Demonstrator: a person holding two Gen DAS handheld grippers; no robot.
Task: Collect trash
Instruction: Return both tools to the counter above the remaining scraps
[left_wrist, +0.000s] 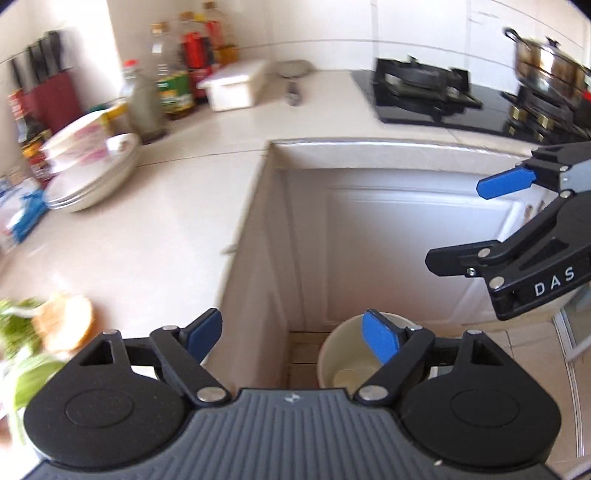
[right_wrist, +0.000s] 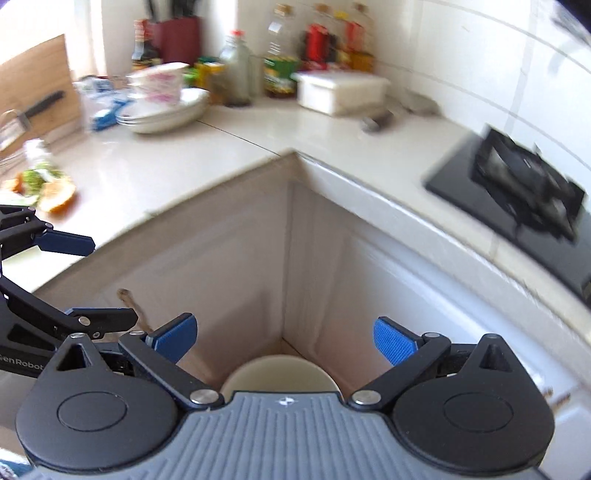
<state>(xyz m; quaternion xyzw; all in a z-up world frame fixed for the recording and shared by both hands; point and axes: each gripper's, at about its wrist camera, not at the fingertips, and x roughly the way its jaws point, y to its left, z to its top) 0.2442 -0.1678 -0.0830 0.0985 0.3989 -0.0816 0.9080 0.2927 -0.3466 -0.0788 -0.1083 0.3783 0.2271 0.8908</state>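
Both grippers hang over the floor corner between white cabinet doors. The left gripper (left_wrist: 293, 338) and right gripper (right_wrist: 284, 338) have ribbed blue fingers spread wide, holding nothing. Below stands a round cream bin (left_wrist: 341, 354). Orange peel and greens (right_wrist: 44, 184) lie far left on the glossy counter (right_wrist: 155, 173).

A pale L-shaped bench (left_wrist: 177, 192) wraps an inner corner of white cabinet doors (left_wrist: 388, 251). White tiled wall (left_wrist: 332, 29) rises behind the bench; beige floor tiles (left_wrist: 535, 354) lie below the doors.

Bright daylight, heavy motion blur, fisheye-bent edges.
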